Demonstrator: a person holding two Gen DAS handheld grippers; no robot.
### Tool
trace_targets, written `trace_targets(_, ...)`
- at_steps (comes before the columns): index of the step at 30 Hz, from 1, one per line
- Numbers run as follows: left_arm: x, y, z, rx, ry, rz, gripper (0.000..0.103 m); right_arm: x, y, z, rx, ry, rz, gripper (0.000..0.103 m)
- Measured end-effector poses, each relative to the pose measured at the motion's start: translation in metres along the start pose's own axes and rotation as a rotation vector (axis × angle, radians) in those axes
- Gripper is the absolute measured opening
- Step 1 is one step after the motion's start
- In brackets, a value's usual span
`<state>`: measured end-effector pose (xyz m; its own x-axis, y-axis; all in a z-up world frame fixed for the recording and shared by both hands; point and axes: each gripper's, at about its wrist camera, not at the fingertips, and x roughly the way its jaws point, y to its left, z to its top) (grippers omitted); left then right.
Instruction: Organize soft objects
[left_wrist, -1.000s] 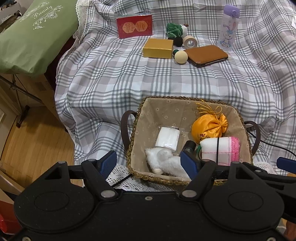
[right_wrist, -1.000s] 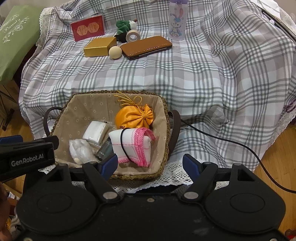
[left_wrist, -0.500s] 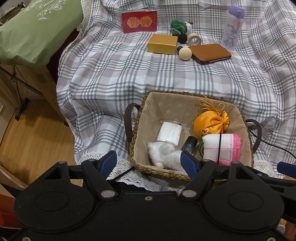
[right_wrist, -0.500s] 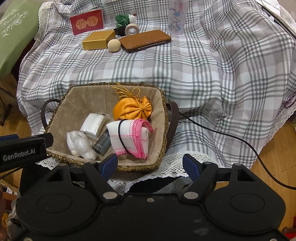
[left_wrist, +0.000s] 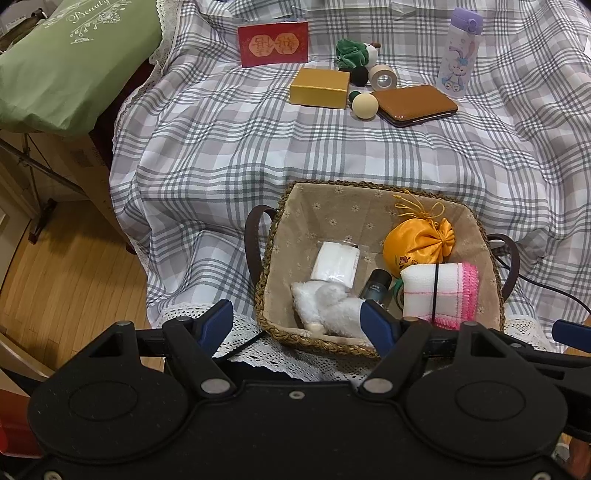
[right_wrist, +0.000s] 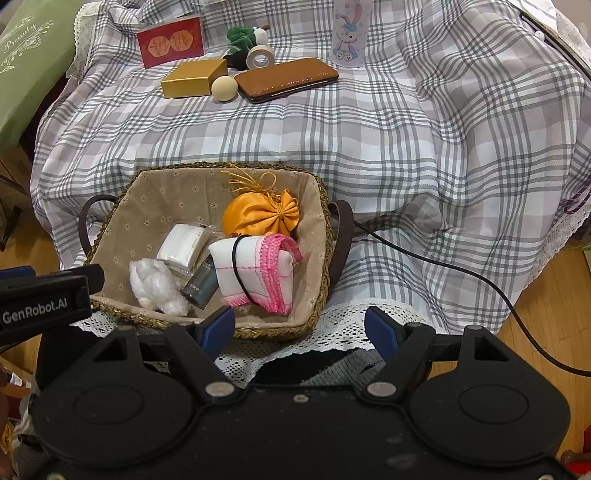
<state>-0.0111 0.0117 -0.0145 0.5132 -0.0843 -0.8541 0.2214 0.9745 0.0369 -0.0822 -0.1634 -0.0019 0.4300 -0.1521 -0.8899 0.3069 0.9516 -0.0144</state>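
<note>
The left hand-held gripper (left_wrist: 299, 325) is held spread and empty above the near edge of the woven, fabric-lined basket (left_wrist: 269, 254), presumably so that the sorting can be surveyed. Inside the basket, from left to right, a fluffy white plush toy (left_wrist: 325, 302), a wrapped white tissue pack (left_wrist: 336, 260), a small dark bottle (left_wrist: 376, 286), an orange satin drawstring pouch (left_wrist: 417, 245) and a folded white towel with pink trim (left_wrist: 436, 291) are packed close together, the soft things evidently gathered there. One green plush toy (right_wrist: 242, 37) is left far back on the plaid-covered desk (right_wrist: 369, 129) among hard items. The right hand-held gripper (right_wrist: 299, 325) is likewise held open, with nothing between its jaws.
</note>
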Motion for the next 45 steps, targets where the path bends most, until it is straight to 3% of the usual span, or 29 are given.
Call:
trace_targets(16, 0.0, -0.001, 0.0, 0.007, 0.002, -0.006, 0.072, 0.001, 0.0, 0.001, -0.005, 0.001, 0.0, 0.076)
trace_targets(25, 0.004, -0.005, 0.011, 0.034, -0.028, 0.016, 0.072, -0.002, 0.001, 0.013, -0.014, -0.044, -0.019, 0.078)
trace_targets(35, 0.02, -0.004, 0.062, 0.038, -0.077, 0.026, 0.072, 0.009, 0.001, 0.082, 0.008, -0.097, -0.018, 0.078)
trace_targets(45, 0.068, 0.008, 0.117, -0.003, -0.048, 0.021, 0.072, 0.052, 0.006, 0.164, -0.009, -0.106, -0.02, 0.078)
